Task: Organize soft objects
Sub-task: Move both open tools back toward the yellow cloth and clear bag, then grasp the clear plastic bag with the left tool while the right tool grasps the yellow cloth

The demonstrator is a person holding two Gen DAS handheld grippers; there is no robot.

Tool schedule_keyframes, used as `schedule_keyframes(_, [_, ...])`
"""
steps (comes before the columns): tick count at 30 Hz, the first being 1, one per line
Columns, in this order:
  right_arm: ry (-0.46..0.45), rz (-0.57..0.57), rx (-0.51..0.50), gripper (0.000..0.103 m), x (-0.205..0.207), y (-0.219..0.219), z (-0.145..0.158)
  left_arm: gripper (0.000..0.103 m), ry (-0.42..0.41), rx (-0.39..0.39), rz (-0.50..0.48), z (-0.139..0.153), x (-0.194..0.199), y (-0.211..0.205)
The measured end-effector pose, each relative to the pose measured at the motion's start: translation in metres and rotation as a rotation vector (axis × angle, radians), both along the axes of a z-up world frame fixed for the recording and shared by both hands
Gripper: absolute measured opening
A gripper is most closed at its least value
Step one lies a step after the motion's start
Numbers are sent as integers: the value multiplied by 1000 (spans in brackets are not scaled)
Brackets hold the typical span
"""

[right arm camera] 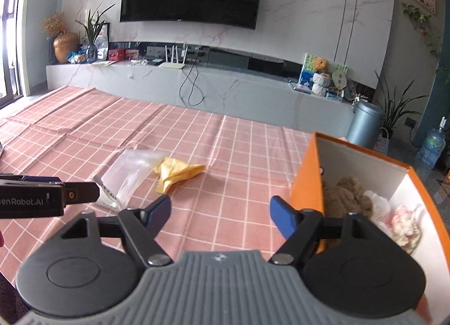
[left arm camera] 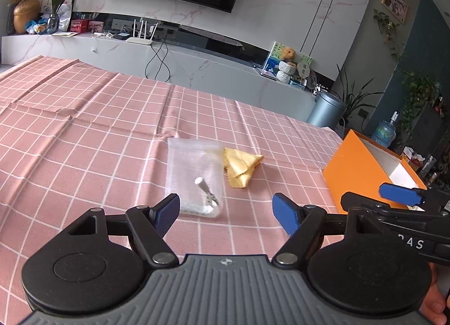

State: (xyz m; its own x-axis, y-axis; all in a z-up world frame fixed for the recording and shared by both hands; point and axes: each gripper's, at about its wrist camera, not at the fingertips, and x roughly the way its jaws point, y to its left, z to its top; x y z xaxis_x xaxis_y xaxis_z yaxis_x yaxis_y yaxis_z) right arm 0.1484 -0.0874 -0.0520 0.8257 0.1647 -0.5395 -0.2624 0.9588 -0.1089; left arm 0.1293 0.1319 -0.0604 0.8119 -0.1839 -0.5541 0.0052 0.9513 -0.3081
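Note:
A folded yellow cloth (left arm camera: 240, 166) (right arm camera: 177, 171) lies on the pink checked tablecloth, touching a clear plastic bag (left arm camera: 194, 176) (right arm camera: 126, 173) that has a small white item inside. My left gripper (left arm camera: 226, 209) is open just short of the bag's near edge, with nothing between its fingers. My right gripper (right arm camera: 220, 208) is also open and empty over bare tablecloth, in front of the cloth. Its right finger sits beside the orange box (right arm camera: 306, 181) (left arm camera: 357, 167). The box holds a brown plush toy (right arm camera: 346, 195) and a white and pink soft thing (right arm camera: 402, 223).
The tablecloth (left arm camera: 84, 128) covers a wide table that runs left and back. Past its far edge stand a marble TV bench (right arm camera: 225, 88), a grey bin (right arm camera: 364, 125) and a water bottle (right arm camera: 431, 148). The orange box stands at the table's right edge.

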Motion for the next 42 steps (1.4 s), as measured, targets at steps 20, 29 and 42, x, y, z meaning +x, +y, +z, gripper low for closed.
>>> schedule_keyframes(20, [104,-6,29,61,62,32,-34,90,132,107,30,-41,82,-3])
schedule_keyframes(29, [112,-47,62,62,91,37,-37,56,126,135,36,-49,104,-4])
schedule_keyframes(42, [109,-25,105,63,121,68,-52,1,87,145,97,-42,111,23])
